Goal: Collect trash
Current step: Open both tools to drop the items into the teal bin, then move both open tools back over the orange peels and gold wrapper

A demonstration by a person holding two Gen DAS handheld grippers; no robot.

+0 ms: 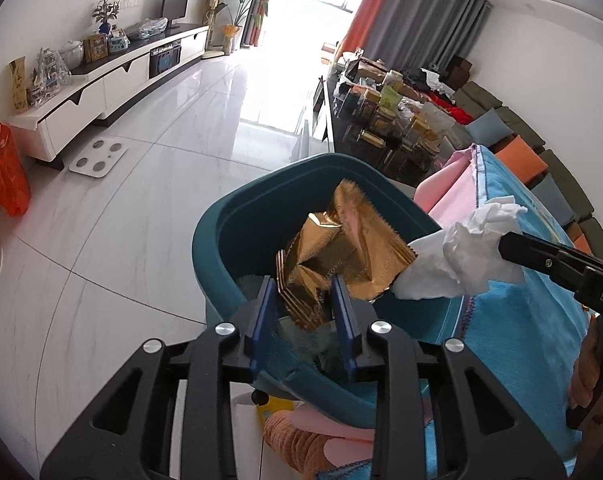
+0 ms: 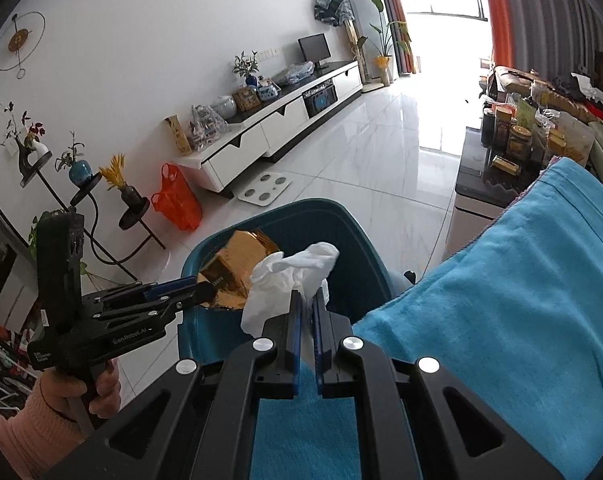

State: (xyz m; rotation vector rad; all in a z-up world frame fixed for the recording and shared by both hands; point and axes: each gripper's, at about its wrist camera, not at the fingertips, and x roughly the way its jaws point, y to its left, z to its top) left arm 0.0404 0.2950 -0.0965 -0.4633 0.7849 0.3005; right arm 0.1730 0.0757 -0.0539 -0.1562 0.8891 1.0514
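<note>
Trash over teal bin (image 1: 221, 240): left claw (image 1: 305, 300) pinches gold wrapper (image 1: 341, 248), right claw (image 2: 307, 304) clamps white tissue (image 2: 285, 276), both above the opening. Best to release one at a time, centred over the bin, clear of blue towel (image 2: 501, 300).

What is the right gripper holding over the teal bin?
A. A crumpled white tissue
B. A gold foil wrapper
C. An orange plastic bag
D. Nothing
A: the right gripper is closed on the crumpled white tissue above the teal bin, while the left gripper pinches the gold foil wrapper.
</note>
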